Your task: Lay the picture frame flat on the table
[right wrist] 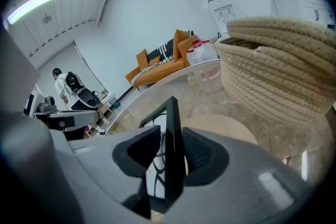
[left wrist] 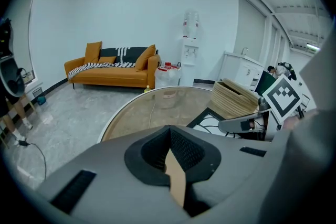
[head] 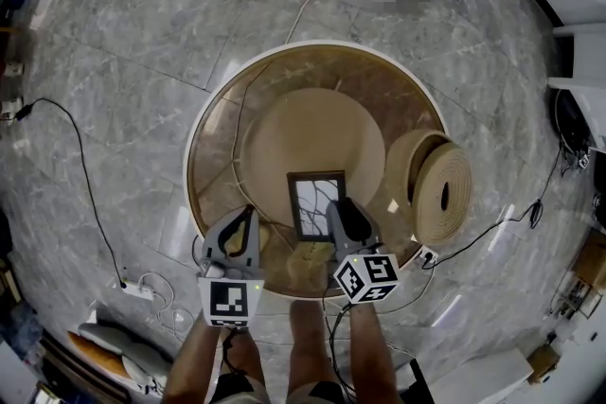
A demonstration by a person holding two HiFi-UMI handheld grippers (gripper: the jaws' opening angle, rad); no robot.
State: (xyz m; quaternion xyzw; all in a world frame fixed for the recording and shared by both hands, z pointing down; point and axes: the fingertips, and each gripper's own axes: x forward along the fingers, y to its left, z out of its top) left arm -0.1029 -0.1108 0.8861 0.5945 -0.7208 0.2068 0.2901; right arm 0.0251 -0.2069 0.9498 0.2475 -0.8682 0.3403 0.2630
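Observation:
A black picture frame point(head: 316, 202) with a branch drawing lies face up, about flat, near the front of the round glass table point(head: 202, 132). My right gripper point(head: 336, 207) is at the frame's right edge. In the right gripper view the frame point(right wrist: 171, 123) is edge-on between the jaws of the right gripper point(right wrist: 168, 152), with a gap showing on the left side, so the jaws are open around it. My left gripper point(head: 248, 211) hovers left of the frame, its jaws closed with nothing held. The left gripper view shows its gripper point(left wrist: 169, 136), the frame point(left wrist: 209, 117) and the right gripper point(left wrist: 242, 124).
A woven basket point(head: 431, 189) lies on its side at the table's right, close to the frame. Below the glass is a round tan base point(head: 312, 132). Cables and a power strip point(head: 137, 290) lie on the marble floor. An orange sofa point(left wrist: 113, 68) stands by the far wall.

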